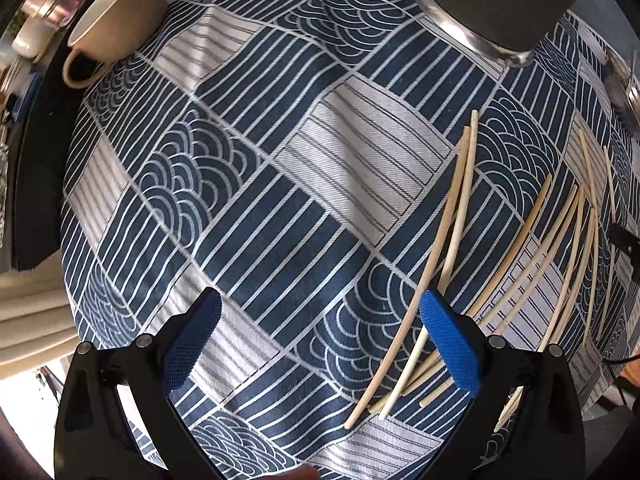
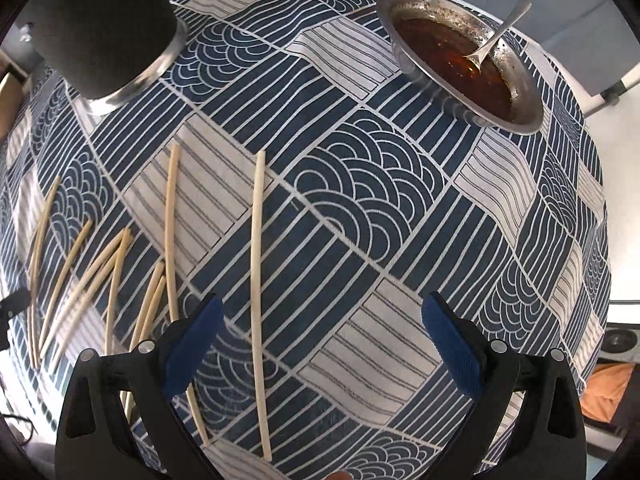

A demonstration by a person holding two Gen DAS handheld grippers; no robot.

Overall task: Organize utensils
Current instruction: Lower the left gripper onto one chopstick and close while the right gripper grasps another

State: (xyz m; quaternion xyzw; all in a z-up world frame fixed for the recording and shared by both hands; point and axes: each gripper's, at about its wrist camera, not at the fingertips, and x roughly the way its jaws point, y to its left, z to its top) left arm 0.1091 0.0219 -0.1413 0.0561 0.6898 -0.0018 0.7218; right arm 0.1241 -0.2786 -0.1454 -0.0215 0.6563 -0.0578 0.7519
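While both my tongs hang wide open and empty above the patterned tablecloth (image 1: pixel 280 200), my left tongs (image 1: pixel 320 344) have chopsticks (image 1: pixel 452 240) scattered by their right finger, and my right tongs (image 2: pixel 322 344) straddle one lone chopstick (image 2: pixel 256 280). Farther off stand a dark metal-based canister (image 2: pixel 108 28), a beige mug (image 1: pixel 116 20) and a steel bowl (image 2: pixel 460 60) of red sauce holding a spoon (image 2: pixel 496 36).

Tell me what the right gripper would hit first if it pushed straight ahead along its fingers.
Most likely the lone chopstick lying on the patterned tablecloth, between the open fingers of the right gripper. Beyond it only bare cloth shows, with the metal bowl of sauce off to the right. Height above the cloth is unclear.
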